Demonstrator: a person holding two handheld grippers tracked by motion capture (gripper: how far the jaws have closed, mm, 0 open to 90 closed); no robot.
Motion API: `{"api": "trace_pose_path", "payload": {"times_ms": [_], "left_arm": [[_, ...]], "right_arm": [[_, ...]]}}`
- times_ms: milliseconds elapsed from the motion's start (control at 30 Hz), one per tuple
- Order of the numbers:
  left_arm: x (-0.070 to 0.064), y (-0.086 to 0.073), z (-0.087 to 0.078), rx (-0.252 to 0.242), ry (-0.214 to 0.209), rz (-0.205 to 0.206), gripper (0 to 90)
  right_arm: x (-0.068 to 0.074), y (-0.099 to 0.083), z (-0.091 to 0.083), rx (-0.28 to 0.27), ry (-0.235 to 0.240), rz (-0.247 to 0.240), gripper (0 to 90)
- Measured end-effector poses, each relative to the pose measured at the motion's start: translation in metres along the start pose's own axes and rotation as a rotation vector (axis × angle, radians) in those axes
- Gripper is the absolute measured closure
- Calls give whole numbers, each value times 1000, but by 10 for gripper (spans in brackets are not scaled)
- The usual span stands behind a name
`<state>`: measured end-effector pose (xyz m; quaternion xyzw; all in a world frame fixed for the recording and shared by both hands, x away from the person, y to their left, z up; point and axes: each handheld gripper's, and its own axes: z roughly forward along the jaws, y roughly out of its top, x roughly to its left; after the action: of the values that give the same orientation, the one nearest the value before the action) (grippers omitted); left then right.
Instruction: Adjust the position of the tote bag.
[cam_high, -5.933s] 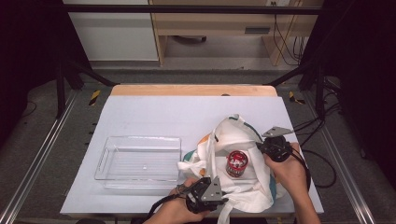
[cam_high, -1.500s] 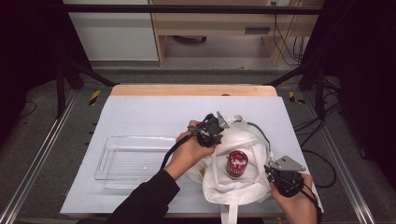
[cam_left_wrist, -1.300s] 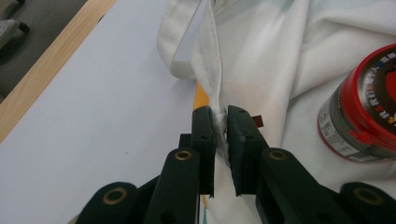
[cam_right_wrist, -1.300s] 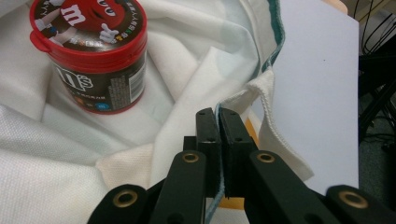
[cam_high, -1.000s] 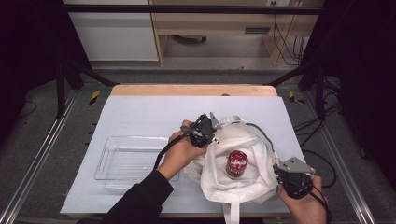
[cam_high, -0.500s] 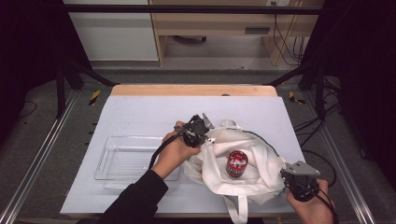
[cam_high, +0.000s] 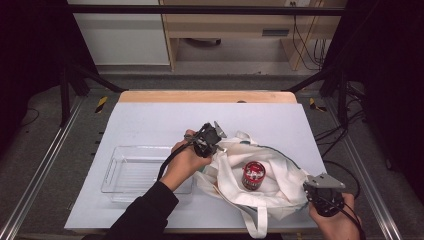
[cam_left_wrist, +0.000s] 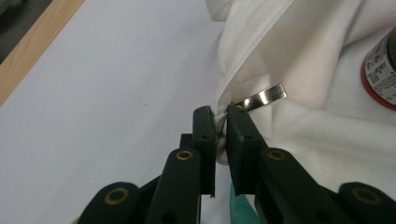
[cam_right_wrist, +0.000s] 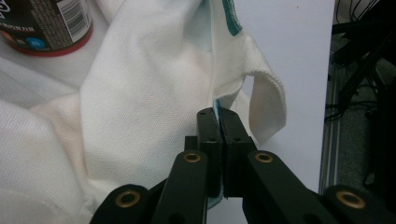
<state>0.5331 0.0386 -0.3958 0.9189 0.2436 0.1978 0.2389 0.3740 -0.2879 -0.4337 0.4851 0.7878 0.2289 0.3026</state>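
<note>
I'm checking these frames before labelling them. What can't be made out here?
- Can label: too small in the high view; cut off by the frame edge in both gripper views.
- Inside of the white bag: its own folds hide anything beneath the can.
- Green patch in the left gripper view: mostly behind the left gripper fingers.
- Clear tray near corner: covered by the person's sleeve.

A lab test bench: a white-topped table (cam_high: 150, 120) framed by metal rails (cam_high: 35, 175), loose cables (cam_high: 345, 135) right, plain cabinets (cam_high: 125, 35) far behind.
</note>
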Motion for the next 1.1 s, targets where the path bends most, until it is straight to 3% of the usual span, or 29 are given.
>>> {"api": "trace_pose_path", "payload": {"times_ms": [200, 500, 700, 867, 933, 1100], "left_arm": [[-2, -1, 1, 23, 9, 29, 826], [0, -4, 2, 43, -1, 14, 827], [-3, -4, 0, 29, 9, 19, 824], [-3, -4, -4, -2, 6, 8, 810], [-1, -3, -7, -21, 4, -9, 757], [2, -4, -17, -63, -10, -27, 703]], "right_arm": [[-3, -2, 3, 13, 22, 9, 890], [-2, -3, 1, 21, 23, 3, 889], [-4, -3, 0, 5, 33, 14, 882], [-4, 3, -7, -18, 45, 26, 778], [-3, 8, -13, -36, 59, 37, 741], [-3, 23, -33, -113, 65, 39, 646]]}}
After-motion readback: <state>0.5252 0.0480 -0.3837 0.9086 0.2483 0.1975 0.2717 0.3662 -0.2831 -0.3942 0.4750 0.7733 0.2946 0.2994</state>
